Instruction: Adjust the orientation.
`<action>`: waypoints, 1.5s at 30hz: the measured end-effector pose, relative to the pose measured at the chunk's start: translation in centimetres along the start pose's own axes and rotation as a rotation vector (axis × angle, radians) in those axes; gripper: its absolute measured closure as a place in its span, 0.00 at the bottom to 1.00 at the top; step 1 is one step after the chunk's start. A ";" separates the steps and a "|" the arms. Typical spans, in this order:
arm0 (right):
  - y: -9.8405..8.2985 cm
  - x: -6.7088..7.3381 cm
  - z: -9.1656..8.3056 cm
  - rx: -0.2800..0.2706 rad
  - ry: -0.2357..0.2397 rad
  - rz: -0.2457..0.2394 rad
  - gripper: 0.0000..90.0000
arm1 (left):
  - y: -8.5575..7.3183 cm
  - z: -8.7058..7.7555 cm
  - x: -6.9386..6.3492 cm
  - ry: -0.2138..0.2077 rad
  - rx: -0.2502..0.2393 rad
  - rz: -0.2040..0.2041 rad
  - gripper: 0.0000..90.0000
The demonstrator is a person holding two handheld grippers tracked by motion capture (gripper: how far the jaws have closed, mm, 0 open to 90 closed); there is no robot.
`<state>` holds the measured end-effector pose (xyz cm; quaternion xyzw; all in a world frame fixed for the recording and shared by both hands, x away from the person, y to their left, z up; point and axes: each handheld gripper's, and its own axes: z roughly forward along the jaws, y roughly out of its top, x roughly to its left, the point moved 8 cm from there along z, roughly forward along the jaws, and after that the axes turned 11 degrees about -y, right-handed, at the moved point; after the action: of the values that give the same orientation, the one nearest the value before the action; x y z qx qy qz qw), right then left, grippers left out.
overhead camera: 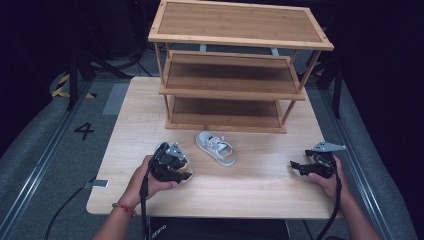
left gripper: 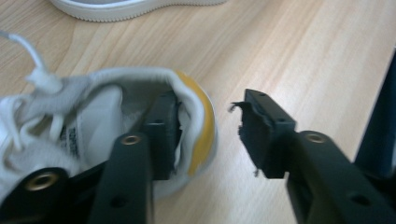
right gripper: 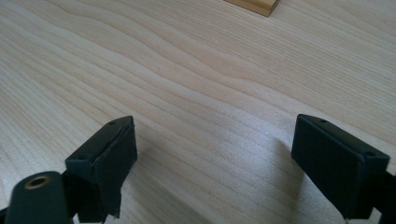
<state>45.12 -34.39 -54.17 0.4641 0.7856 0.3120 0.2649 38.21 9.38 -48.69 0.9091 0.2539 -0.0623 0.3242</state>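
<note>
Neither white sneaker is shelved yet: the left gripper straddles the near sneaker's yellow heel, jaws not yet pressing, the other sneaker lies before the empty bamboo rack, and the right gripper gapes empty over the table.

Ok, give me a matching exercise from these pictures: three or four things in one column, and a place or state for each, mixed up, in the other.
Things:
1. left gripper
2. right gripper
3. far shoe
4. shelf

Places or states:
A. lies alone mid-table, in front of the shelf
B. stands at the table's back edge, three tiers, nothing on them
C. one jaw inside a shoe's heel, the other outside it
D. open over bare wood, nothing between the jaws

Pairs: 1-C, 2-D, 3-A, 4-B
</note>
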 end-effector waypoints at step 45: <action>0.0 0.0 0.0 0.000 0.000 0.000 0.16 | -4.5 -0.9 -1.0 -0.070 0.133 0.008 0.78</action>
<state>45.12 -34.39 -54.16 0.4641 0.7855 0.3122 0.2648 35.05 12.47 -50.21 0.9269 0.2342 -0.1097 0.2720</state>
